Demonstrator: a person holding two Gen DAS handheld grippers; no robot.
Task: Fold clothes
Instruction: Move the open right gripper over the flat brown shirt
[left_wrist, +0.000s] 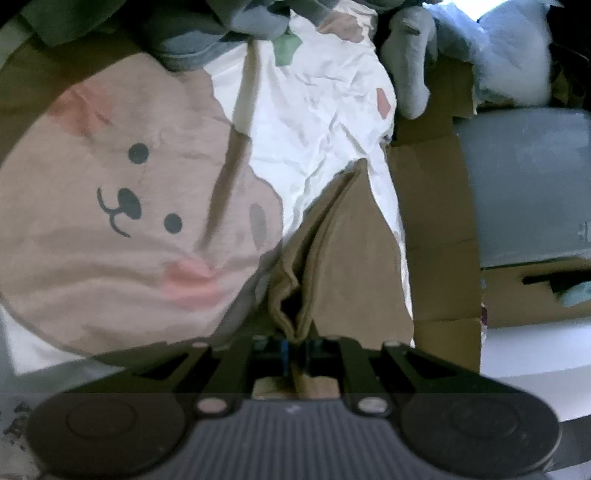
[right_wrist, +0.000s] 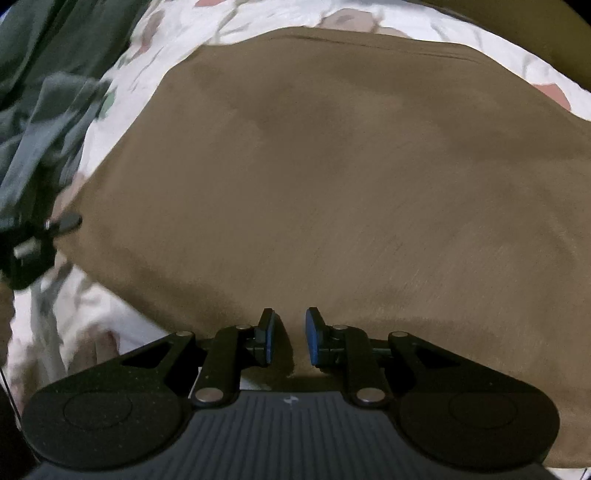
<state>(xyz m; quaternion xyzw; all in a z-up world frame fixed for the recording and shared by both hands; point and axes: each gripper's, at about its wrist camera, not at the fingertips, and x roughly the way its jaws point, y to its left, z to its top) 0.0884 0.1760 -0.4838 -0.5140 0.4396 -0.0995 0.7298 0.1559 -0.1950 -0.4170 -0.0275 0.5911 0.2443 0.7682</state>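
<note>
- a white sheet (left_wrist: 325, 122) printed with pink and green shapes covers the surface, creased in many places.
- a large round cushion (left_wrist: 110, 206) with a bear face and pink cheeks lies on it at the left.
- brown cardboard boxes (left_wrist: 436, 221) stand along the right edge of the sheet.
- a grey container (left_wrist: 528, 184) sits beside the cardboard, further right.
- bright daylight comes in at the top right, over a pale blue bundle (left_wrist: 509, 55).
- dark green fabric (right_wrist: 55, 48) is heaped at the far left.
</note>
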